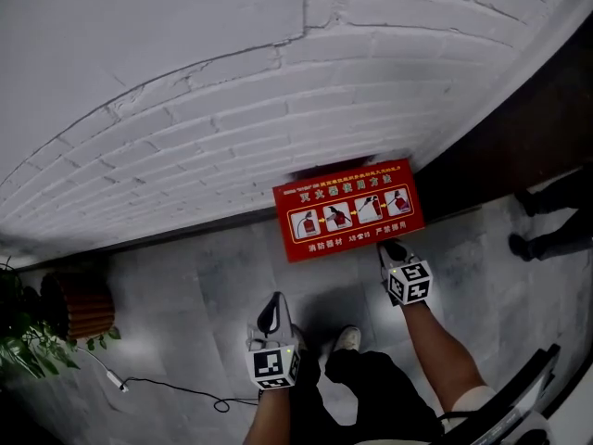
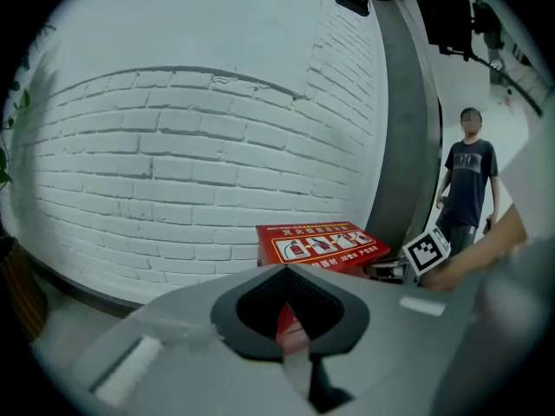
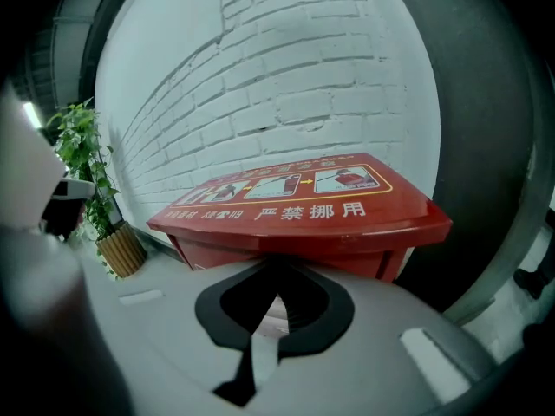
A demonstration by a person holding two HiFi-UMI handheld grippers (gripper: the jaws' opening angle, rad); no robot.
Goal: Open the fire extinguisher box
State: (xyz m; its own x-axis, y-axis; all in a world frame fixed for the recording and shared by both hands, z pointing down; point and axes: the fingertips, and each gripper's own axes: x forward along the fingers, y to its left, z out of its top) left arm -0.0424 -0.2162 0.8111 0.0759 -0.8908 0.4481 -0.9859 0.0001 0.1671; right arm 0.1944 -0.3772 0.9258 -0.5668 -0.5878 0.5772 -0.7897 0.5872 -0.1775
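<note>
Position favoured the right gripper (image 1: 395, 249): it sat at the lower right corner of the fire extinguisher box (image 1: 348, 209), just short of the lid's front edge, while the left gripper (image 1: 271, 316) hung lower in the frame, well apart from the box over the grey floor (image 1: 185, 295). The box stood centre frame in the head view, against the foot of the white brick wall (image 1: 185, 128), its lid down and its long axis running left to right along that wall, rising slightly toward the right. In the right gripper view the lid's front lip (image 3: 347, 237) overhung just above and ahead of the jaw tips, so the coming move looked like a short push forward under that lip, then a lift. Both forearms reached forward and down, the right one stretched further. Each gripper's 2 jaws were pressed together with nothing between them; the right pair would likely need to part or hook the edge. A potted plant (image 1: 37, 327) stood at the lower left.
</note>
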